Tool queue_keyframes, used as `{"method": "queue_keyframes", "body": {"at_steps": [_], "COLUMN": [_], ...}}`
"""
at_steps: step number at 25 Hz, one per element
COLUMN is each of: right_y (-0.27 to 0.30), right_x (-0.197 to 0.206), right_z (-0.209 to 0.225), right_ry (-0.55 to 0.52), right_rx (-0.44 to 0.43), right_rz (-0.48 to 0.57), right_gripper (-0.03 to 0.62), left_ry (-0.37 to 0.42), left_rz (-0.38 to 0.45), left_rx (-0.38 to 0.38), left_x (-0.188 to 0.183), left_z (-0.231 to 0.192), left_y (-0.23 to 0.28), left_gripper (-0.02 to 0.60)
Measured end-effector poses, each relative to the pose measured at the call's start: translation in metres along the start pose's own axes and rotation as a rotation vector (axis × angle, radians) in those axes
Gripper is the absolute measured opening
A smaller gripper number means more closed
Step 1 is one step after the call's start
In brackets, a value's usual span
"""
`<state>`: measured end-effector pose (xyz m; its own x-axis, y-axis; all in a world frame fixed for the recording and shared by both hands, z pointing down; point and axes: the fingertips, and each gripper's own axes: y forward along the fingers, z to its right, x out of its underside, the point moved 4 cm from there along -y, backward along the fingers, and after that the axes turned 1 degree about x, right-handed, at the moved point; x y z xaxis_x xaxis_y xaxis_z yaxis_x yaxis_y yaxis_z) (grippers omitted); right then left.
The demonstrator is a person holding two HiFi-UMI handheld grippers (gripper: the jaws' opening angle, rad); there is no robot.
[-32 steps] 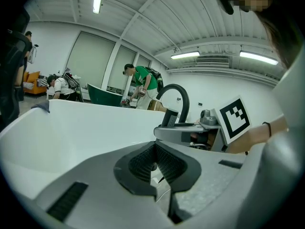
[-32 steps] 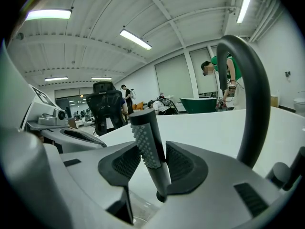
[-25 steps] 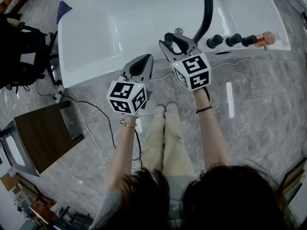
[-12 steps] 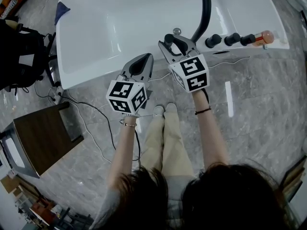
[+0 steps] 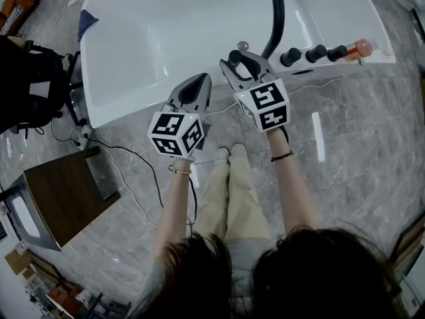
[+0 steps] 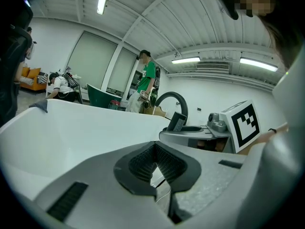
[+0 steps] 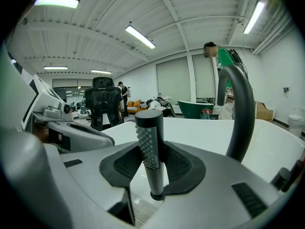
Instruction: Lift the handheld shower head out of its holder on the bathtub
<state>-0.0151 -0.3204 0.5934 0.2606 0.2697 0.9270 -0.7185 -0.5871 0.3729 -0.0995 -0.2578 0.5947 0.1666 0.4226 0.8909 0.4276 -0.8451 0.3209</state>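
Little changed — right tool [image 5: 244, 62] kept clamped on shower head [image 7: 148, 142], still seated in holder [image 7: 156, 194] on bathtub [image 5: 133, 108] near rim, lift not started; left tool [image 5: 197, 84] closed, empty.

bright even light, fisheye-warped edges

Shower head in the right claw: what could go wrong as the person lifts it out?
1. The right claw looks closed on the shower head partly over its nubbed face, so the pads might slip there.
2. The curved black faucet spout stands close beside it, so a tilted lift could knock against it.
3. Pulled at an angle, the stem might bind in its holder on the bathtub.
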Motion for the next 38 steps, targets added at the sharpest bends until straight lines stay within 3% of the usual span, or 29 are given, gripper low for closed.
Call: {"method": "queue_keyframes", "body": {"at_steps": [17,38], "right_y": [-0.046,-0.106], "right_x": [-0.059,-0.114], "right_z": [-0.002,-0.018], "right_ry": [0.029,0.047], "right_rx": [0.030,0.074], "right_rz": [0.044,0.108], "right_gripper": [0.133,0.133], "left_ry": [0.018,-0.009], "left_rz": [0.037,0.088], "left_rx": [0.024,0.075], "left_x": [-0.058,-0.095], "left_z": [0.027,0.067], "left_y": [-0.017,-0.054], "left_gripper": [0.005,0.005]}}
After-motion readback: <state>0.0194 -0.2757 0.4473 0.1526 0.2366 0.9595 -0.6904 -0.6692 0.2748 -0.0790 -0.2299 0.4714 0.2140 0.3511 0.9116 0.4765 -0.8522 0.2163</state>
